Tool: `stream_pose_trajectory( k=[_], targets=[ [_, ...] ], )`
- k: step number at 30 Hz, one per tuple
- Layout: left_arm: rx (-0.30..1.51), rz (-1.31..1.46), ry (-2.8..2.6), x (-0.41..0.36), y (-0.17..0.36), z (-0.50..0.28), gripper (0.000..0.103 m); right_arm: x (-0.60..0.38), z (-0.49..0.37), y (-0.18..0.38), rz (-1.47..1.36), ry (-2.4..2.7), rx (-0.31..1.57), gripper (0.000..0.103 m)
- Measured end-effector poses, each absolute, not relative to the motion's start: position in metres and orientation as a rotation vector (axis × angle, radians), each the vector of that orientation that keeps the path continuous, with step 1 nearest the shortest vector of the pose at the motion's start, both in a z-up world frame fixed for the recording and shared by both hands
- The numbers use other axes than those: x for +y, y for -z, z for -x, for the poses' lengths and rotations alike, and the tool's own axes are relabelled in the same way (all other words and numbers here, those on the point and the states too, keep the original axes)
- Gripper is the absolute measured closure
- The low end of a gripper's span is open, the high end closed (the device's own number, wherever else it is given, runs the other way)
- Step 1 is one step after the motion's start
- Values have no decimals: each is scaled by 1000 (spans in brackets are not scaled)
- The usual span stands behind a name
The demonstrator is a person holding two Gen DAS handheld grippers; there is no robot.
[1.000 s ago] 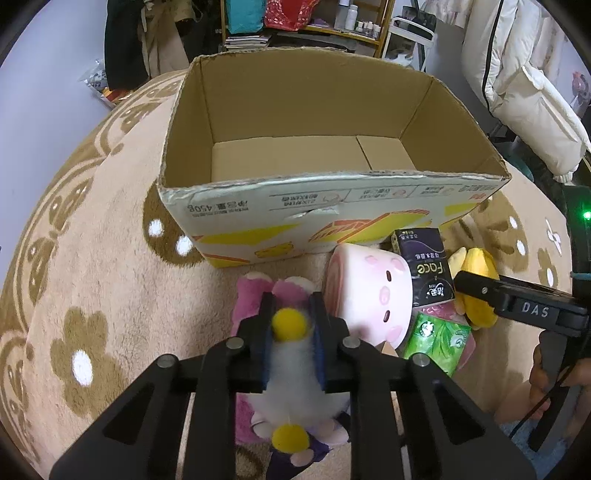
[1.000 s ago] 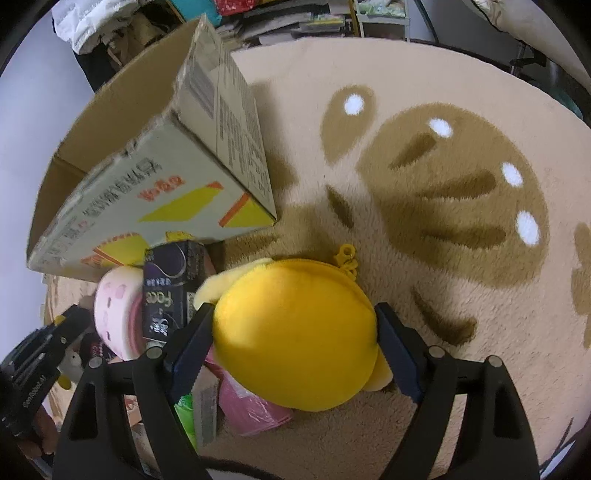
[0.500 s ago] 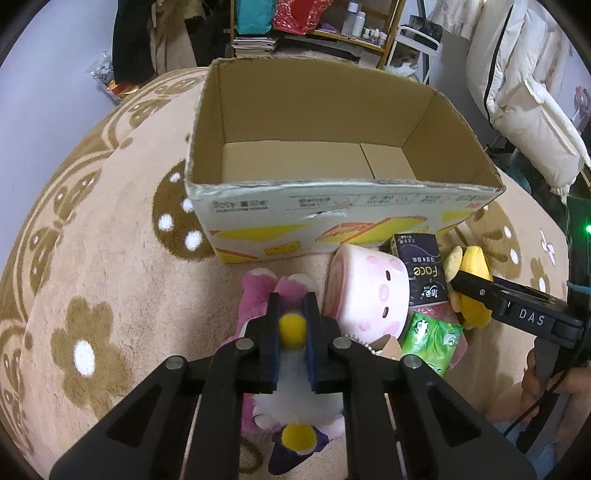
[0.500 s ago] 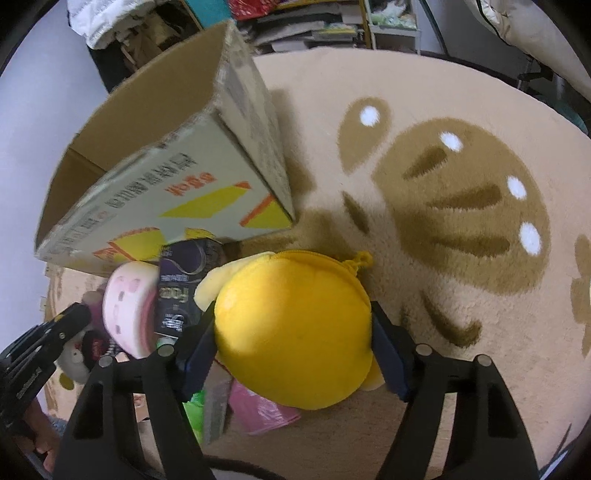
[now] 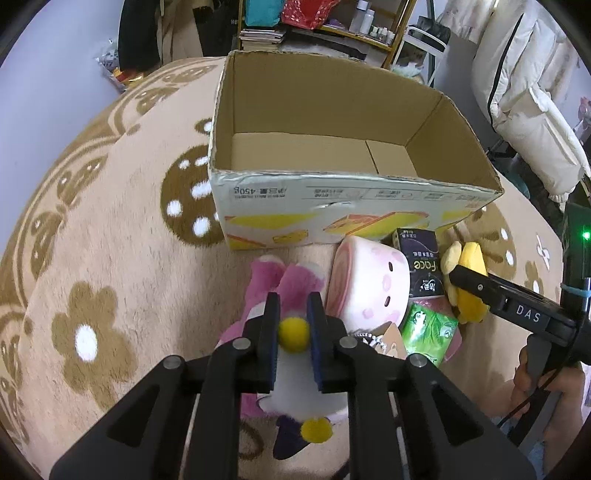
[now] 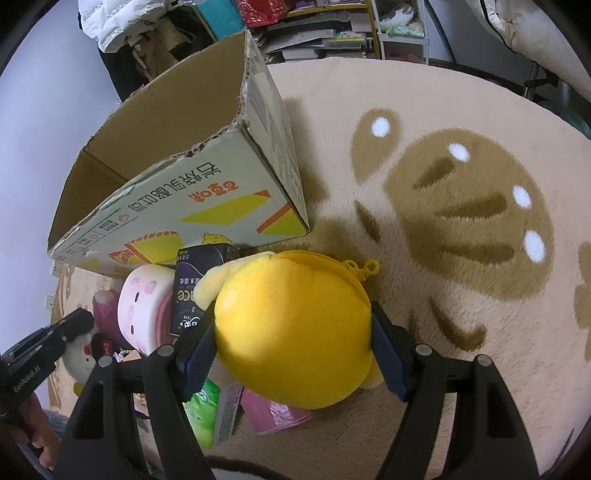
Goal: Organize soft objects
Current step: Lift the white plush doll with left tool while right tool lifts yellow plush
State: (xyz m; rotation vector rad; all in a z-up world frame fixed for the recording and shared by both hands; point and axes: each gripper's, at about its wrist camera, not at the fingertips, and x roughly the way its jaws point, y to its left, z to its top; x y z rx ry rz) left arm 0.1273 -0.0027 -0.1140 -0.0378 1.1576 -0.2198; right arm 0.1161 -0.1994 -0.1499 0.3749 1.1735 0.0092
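Note:
My left gripper [image 5: 292,328] is shut on the white plush doll [image 5: 295,380] with yellow pompoms and pink ears, held above the rug. My right gripper [image 6: 291,343] is shut on the round yellow plush pouch [image 6: 295,328], lifted off the pile; it also shows in the left wrist view [image 5: 466,284]. The open, empty cardboard box [image 5: 332,218] stands just beyond both, and shows in the right wrist view [image 6: 184,206]. A pink-and-white pig plush roll [image 5: 369,284] lies in front of the box.
A dark tissue pack [image 5: 419,267], a green tissue pack [image 5: 428,328] and a pink pack [image 6: 273,411] lie in the pile by the box. A tan flower-patterned rug [image 5: 92,258] covers the floor. Shelves [image 5: 314,22] and a white padded coat [image 5: 524,110] stand behind.
Both grippers have risen and pulled back with their toys; the left jaws have squeezed tighter on the white doll. The box looks smaller and farther away.

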Motion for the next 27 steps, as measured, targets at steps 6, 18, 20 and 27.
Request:
stream_pose_trajectory(
  k=[6,18,20,27],
  targets=[
    [1127,35,231,-4,106,-121,93,-201,-122,152,-371,-14,1178,23],
    [980,29,185,7,67,-112,93,-196,-110,119,-326,-36,1060,23],
    [961,27,187,9,58,-111,93,-195,-107,114,-335,-48,1042,23],
    [862,19,183,13,19,-113,93,-199,-95,85,-336,-90,952,23]
  ],
)
